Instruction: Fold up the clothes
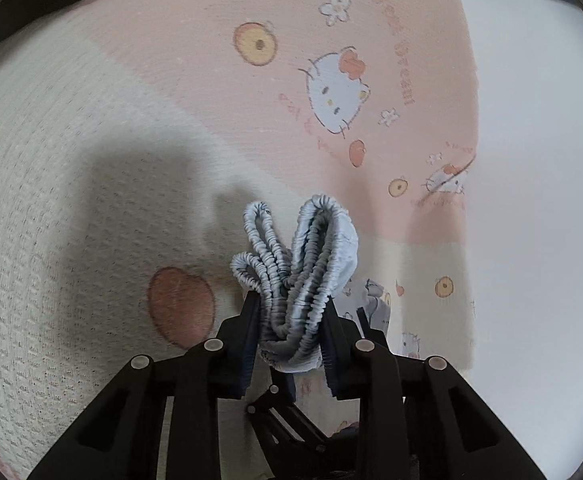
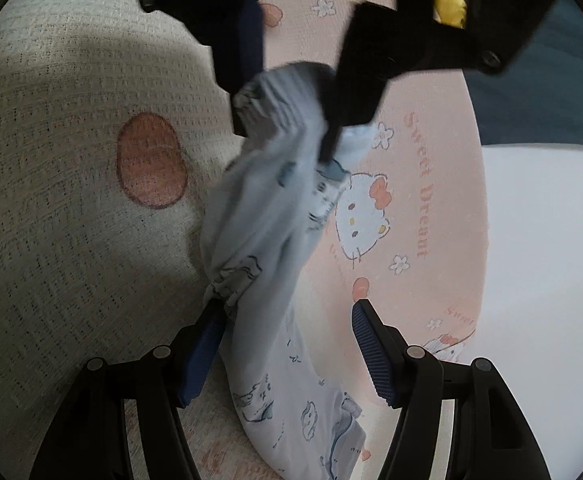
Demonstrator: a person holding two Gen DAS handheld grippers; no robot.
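Left tongs hold the bunched garment up over the blanket; right tongs wait apart.

The garment (image 2: pixel 259 216) is a small pale-blue piece of thin soft knit with little cartoon prints and a ruffled elastic band (image 1: pixel 291 264), gathered in loops. My left gripper (image 1: pixel 291 320) is clenched on that band, so the cloth hangs from it and its low end lies on the blanket at about 6 o'clock in the right view. My right gripper (image 2: pixel 287 344) is released, with the cloth passing between its ribbed blue pads (image 2: pixel 371 352), nearer the 9 o'clock one. I judge that the good way is to close the right one on the band, well apart from the left, then pull sideways so the elastic flattens. The blanket (image 1: pixel 71 200) is waffle-woven, cream and pink, with cat faces; white surface (image 1: pixel 531 200) at 3 o'clock.
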